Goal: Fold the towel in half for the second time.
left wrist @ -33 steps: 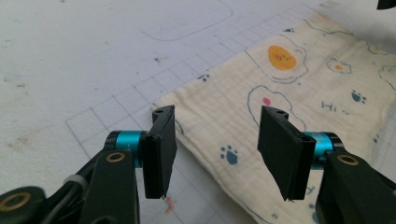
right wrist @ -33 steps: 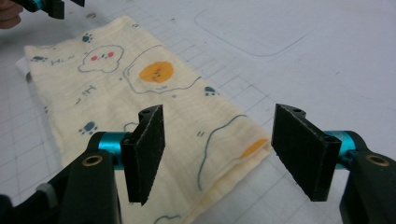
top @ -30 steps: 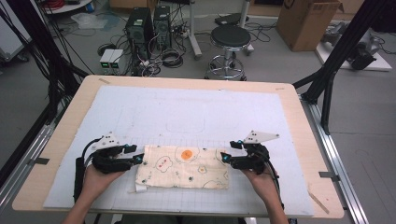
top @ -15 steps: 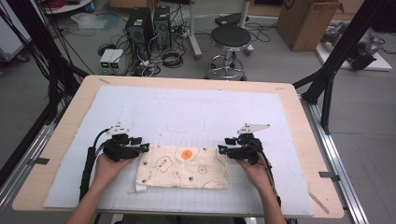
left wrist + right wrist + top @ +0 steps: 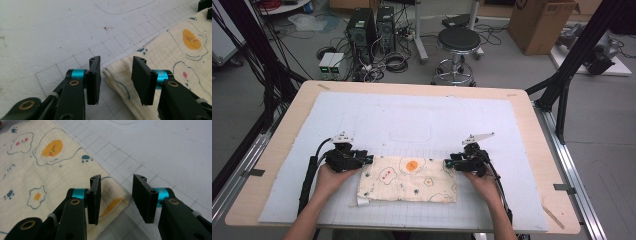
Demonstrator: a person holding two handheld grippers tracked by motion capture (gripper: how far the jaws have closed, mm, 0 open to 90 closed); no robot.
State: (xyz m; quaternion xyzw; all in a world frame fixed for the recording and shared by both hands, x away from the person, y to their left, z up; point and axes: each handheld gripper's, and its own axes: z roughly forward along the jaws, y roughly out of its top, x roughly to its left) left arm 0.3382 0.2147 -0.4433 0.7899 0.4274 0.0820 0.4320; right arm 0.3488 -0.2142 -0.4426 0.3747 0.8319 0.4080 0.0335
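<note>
Folded cream cloth (image 5: 408, 178) with egg print flat on white mat (image 5: 412, 120), lying between both claws

Left gripper (image 5: 366, 160) at cloth's far left corner; jaws just been closing, gap remains, corner (image 5: 112, 75) sits between pads, pads not pressing

Right gripper (image 5: 447, 163) at far right corner; jaws likewise been closing, not clamped, corner fold (image 5: 117, 200) inside gap by one pad, touching or not unclear

Left hand (image 5: 329, 177) and right hand (image 5: 477, 180) behind each claw, low over mat

Black stool (image 5: 458, 42) on floor well beyond both claws

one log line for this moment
left tool: closing, cloth corner between jaws, no grip | right tool: closing, other far corner, no grip | cloth: flat on mat
</note>
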